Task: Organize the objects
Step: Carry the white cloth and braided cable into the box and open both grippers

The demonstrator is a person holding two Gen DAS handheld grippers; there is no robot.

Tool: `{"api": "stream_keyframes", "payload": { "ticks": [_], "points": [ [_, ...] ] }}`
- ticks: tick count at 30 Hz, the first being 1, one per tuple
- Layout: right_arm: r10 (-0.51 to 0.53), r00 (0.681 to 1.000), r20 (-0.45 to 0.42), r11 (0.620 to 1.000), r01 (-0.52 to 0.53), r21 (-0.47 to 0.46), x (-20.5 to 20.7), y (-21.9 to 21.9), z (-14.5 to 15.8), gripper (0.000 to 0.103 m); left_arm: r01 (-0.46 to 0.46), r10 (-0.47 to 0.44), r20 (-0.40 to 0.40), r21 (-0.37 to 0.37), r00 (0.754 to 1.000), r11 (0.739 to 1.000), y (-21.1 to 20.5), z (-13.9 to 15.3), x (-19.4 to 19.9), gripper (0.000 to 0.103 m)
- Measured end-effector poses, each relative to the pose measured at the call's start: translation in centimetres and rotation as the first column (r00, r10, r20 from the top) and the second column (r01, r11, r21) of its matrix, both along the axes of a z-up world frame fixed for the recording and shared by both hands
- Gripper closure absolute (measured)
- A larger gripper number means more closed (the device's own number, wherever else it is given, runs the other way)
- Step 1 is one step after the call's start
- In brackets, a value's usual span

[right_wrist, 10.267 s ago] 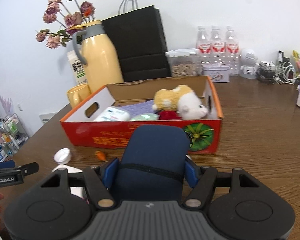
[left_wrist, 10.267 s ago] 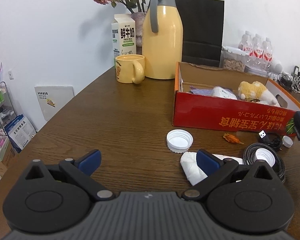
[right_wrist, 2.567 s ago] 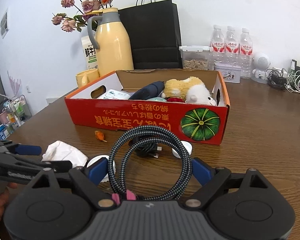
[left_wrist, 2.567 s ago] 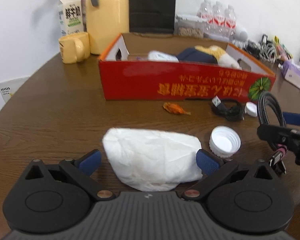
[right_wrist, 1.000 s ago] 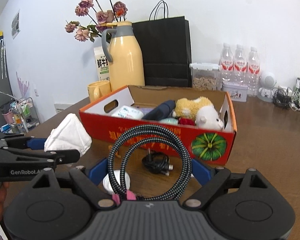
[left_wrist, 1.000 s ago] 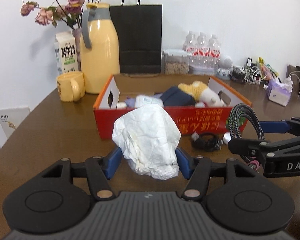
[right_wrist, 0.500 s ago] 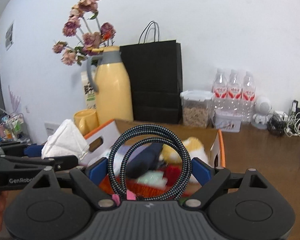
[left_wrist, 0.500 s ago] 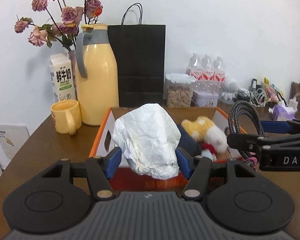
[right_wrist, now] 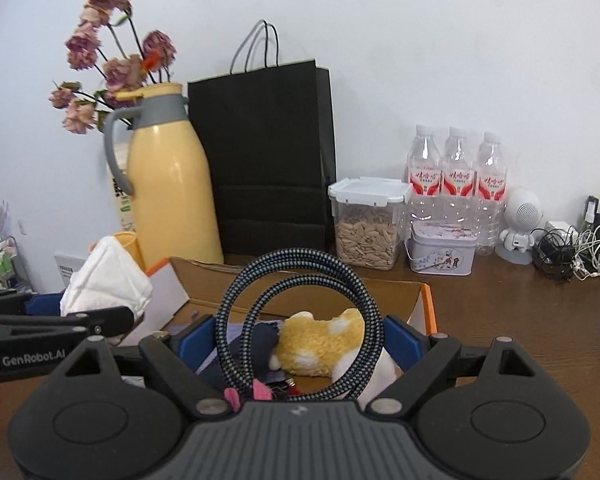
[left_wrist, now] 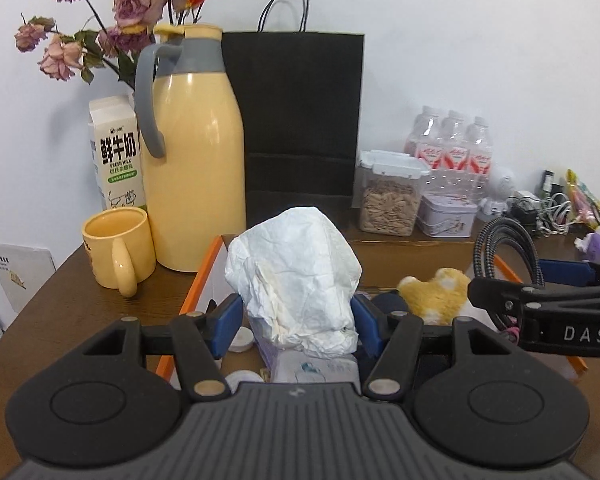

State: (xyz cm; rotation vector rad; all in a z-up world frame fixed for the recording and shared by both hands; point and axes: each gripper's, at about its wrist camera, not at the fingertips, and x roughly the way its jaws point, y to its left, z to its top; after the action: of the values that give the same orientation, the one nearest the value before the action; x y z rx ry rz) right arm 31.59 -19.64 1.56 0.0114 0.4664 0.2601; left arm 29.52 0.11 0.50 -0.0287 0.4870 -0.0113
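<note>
Black left claw (left_wrist: 298, 318) with blue pads, silver pivot screws, ribbed grey housing, right claw (right_wrist: 298, 340) alike

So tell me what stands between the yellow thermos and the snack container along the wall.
A black paper bag stands between the yellow thermos and the snack container, clearest in the right wrist view.

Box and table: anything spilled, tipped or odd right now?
Nothing spilled or tipped. The cardboard box sits flat with the plush toy inside. The left gripper holds crumpled white paper and the right gripper a coiled braided cable over it.
</note>
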Motion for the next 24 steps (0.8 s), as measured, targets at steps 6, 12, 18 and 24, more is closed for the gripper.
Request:
{"api": "stream_keyframes", "payload": {
  "ticks": [6,12,18,24],
  "points": [
    [-0.007,0.999,-0.041,1.000,0.007,-0.009,2.6,-0.2,-1.8,0.015,-0.014,0.015,-0.018,0.015,1.000,1.000,-0.1,-1.6,2.3,0.042],
    [0.011,0.994,-0.106,1.000,-0.011,0.000,4.2,-0.5,-3.8,0.014,-0.031,0.031,-0.029,0.031,0.999,0.999,0.3,-2.7,3.3,0.003],
    [-0.031,0.994,-0.107,0.999,0.028,-0.024,4.1,-0.7,-4.2,0.000,-0.080,0.081,-0.007,0.046,0.997,0.996,0.4,-2.5,3.0,0.000],
    [-0.024,0.996,-0.087,1.000,0.023,-0.014,3.3,-0.7,-3.7,0.000,-0.077,0.077,0.002,0.053,0.997,0.996,0.2,-2.3,2.8,0.000]
  ]
}}
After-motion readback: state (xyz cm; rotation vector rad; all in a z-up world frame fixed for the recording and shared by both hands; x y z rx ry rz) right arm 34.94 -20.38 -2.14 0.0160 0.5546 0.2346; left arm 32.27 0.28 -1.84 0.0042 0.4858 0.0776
